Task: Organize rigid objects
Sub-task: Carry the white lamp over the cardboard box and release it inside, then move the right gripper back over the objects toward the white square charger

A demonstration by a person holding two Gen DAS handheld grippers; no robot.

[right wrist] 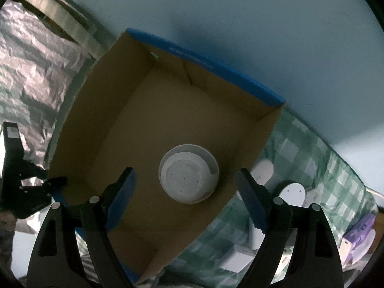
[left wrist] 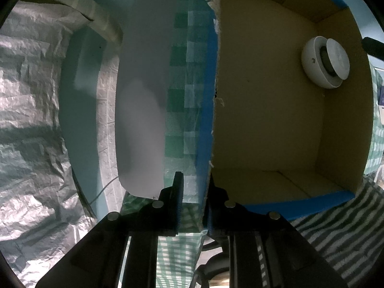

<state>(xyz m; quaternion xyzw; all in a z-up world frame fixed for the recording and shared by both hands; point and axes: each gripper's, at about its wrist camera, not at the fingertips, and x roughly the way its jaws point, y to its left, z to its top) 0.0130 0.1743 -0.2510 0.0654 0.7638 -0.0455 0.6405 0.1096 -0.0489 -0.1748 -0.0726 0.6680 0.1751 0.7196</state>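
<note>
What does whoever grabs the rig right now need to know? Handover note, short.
Left gripper: shut on the cardboard box wall, steadying it.
Right gripper: open, empty, above the box.
Done: one round white device lies on the box floor.
Left: more white items and a purple one sit on the checked cloth beside the box; they still need boxing.

White round device point(right wrist: 189, 176) inside cardboard box point(right wrist: 148, 110)
</note>
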